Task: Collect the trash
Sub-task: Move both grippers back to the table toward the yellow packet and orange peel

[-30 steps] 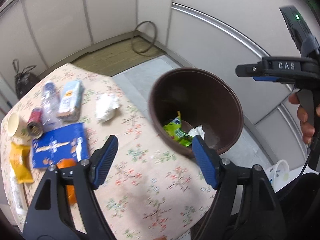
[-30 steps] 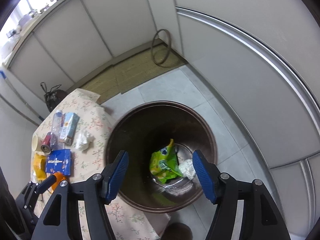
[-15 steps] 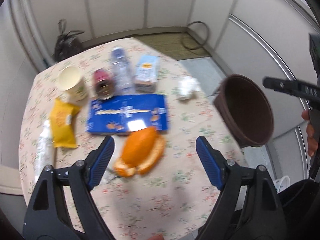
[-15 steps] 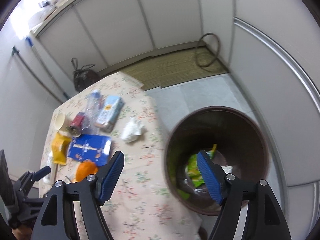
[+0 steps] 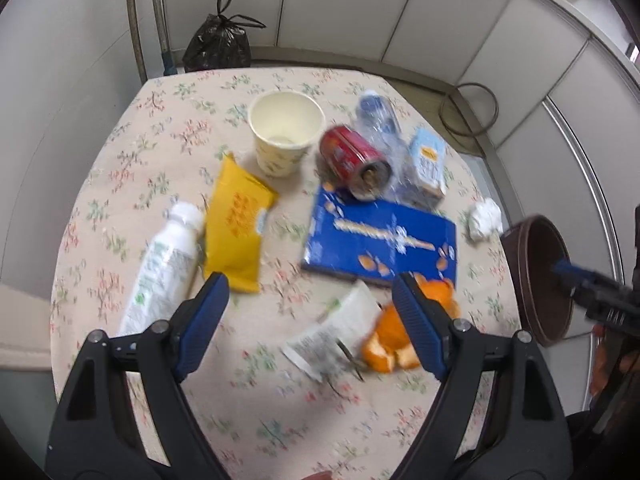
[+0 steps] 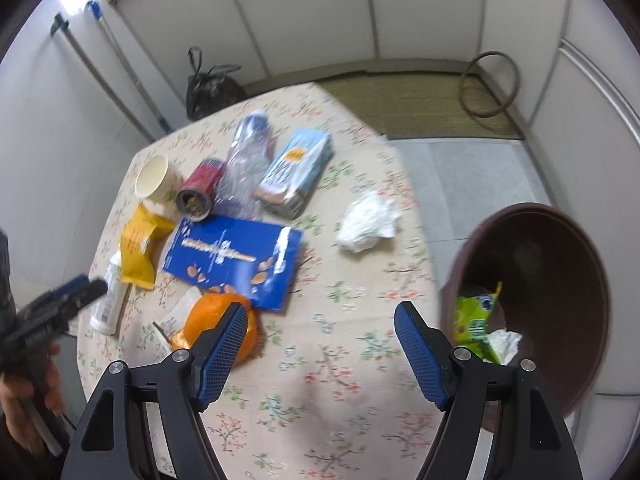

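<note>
White cabinet panels wall in a small surface (image 5: 256, 420) under a floral cloth, with litter spread across its far half, and both grippers hang above its near edge, tilted down so their cameras take in the whole spread.

Leftmost lies a white bottle (image 5: 160, 268) on its side, cap pointing away, close beside a yellow packet (image 5: 238, 226). Behind them a paper cup (image 5: 285, 136) stands upright and looks empty. A red can (image 5: 354, 160) lies tipped against a crushed clear bottle (image 5: 380, 128) and a pale blue carton (image 5: 428, 164), the three bunched together. In front of them sits a flat blue box (image 5: 380, 244), and nearer the gripper, orange peel (image 5: 400, 344) rests by a paper slip (image 5: 336, 336). A crumpled tissue (image 6: 368, 222) lies alone toward the right edge.

Beside that edge, on the floor, stands a brown bin (image 6: 576, 240), placed where items can be carried straight off the surface and dropped in; a green wrapper (image 6: 476, 316) and some white paper already lie inside.

The left gripper (image 5: 310, 316) has its jaws spread with nothing between them, the slip and peel just past its right jaw. The right gripper (image 6: 320, 338) also has jaws spread and empty, its left jaw overlapping the peel in view. Peel or slip looks the likeliest next pick, though that is a guess.
</note>
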### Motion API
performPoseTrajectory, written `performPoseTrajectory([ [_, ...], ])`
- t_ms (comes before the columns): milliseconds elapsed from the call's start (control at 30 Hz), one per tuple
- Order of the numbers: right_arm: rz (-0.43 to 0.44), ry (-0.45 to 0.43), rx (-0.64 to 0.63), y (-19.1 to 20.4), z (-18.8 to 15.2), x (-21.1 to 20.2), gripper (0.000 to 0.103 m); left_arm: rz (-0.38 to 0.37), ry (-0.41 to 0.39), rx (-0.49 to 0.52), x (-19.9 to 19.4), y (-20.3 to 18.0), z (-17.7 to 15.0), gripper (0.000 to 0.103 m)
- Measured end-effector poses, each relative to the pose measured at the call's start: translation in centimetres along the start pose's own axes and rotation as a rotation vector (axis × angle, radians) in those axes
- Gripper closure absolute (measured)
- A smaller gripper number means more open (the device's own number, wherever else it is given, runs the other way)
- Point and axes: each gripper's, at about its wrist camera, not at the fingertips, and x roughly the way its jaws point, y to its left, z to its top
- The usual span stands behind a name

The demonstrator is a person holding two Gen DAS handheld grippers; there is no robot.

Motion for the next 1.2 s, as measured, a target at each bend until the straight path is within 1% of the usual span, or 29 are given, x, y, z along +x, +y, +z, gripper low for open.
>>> performPoseTrajectory([
  [100, 0.009, 0.028, -0.030, 1.7, 0.0, 1.4, 0.026, 0.000, -0.030, 0.004, 1.1, 1.2, 1.4, 0.019],
  [233, 0.022, 0.060, -0.071, 3.5, 0.0, 2.8, 0.026, -0.024, -0.023, -0.019, 3.0, 2.5, 2.7, 0.019],
  [300, 0.039, 0.079, -0.085, 4.4, 0.0, 3.5, 0.026, -0.021, -0.023, -0.013, 4.0, 2.7, 3.2, 0.019],
  [400, 0.054, 0.103, -0.095, 5.2, -0.2, 4.3, 0.026, 0.000, -0.011, -0.003, 5.5, 2.8, 3.8, 0.020],
  [533, 0.051, 0.124, -0.106, 5.8, -0.3, 5.2, 0.026, 0.037, 0.010, -0.005, 7.6, 3.1, 4.6, 0.023],
  [700, 0.047, 0.137, -0.101, 5.6, -0.4, 5.7, 0.026, 0.110, 0.054, 0.045, 9.7, 3.2, 4.8, 0.023],
  [767, 0.043, 0.142, -0.100, 5.5, -0.4, 5.9, 0.026, 0.126, 0.078, 0.065, 10.3, 2.9, 4.5, 0.028],
  [833, 0.038, 0.148, -0.102, 5.5, -0.5, 6.1, 0.026, 0.141, 0.100, 0.089, 10.8, 2.7, 4.2, 0.046],
  [933, 0.039, 0.162, -0.109, 5.8, -0.7, 6.5, 0.026, 0.153, 0.125, 0.098, 11.0, 2.6, 3.8, 0.056],
  [1033, 0.057, 0.183, -0.110, 6.1, -1.0, 7.0, 0.026, 0.150, 0.122, 0.089, 10.5, 2.8, 3.6, 0.061],
  [1200, 0.099, 0.212, -0.088, 6.7, -1.2, 7.7, 0.026, 0.133, 0.102, 0.096, 8.8, 2.3, 3.1, 0.061],
])
